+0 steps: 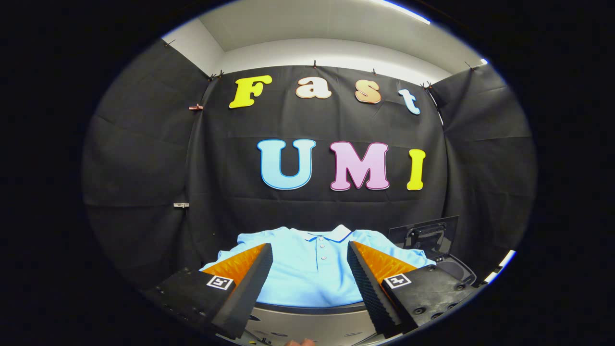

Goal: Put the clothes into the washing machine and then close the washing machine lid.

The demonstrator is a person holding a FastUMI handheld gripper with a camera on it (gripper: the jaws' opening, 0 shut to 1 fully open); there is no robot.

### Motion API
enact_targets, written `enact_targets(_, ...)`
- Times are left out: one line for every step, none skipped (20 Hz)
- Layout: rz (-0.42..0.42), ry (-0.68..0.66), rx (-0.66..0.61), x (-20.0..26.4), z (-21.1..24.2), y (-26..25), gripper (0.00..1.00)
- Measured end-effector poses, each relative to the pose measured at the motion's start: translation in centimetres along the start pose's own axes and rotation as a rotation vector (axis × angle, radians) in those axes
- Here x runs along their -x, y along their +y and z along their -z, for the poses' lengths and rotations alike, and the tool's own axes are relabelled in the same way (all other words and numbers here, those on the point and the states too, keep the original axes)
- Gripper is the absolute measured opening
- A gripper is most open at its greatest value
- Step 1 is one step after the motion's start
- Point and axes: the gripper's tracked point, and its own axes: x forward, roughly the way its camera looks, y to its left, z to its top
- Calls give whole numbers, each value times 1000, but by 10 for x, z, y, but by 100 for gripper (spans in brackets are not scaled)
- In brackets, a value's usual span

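Note:
A light blue polo shirt (310,269) with a white collar lies flat ahead of me, spread over a dark surface, its collar pointing away. My gripper (310,250) is open, its two fingers wide apart, and the shirt's chest shows in the gap between them and just beyond. Nothing is held. To the right of the shirt, past the right finger, stands the washing machine's raised dark lid (425,233) above part of its rounded opening (456,269).
A grey machine panel (307,324) lies just below the shirt's hem, close under the fingers. Black cloth walls close the booth at the back and both sides. A fingertip of a hand (300,342) shows below the panel.

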Motion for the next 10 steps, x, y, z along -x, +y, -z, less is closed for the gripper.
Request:
enact_targets(0, 0, 1, 0, 0, -1, 97)
enact_targets(-1, 3, 2, -1, 0, -1, 97)
enact_targets(0, 7, -2, -2, 2, -3, 98)
enact_targets(-3, 11, -6, -3, 2, -3, 98)
enact_targets(-4, 13, -10, -4, 2, -3, 97)
enact_targets(-8, 13, -14, -5, 1, -3, 98)
enact_targets(-14, 14, -19, -7, -1, -2, 97)
enact_targets(-20, 18, -25, -8, 0, -1, 98)
enact_targets(-24, 21, -32, -10, -1, -1, 98)
enact_targets(-26, 29, -37, -13, -2, 0, 98)
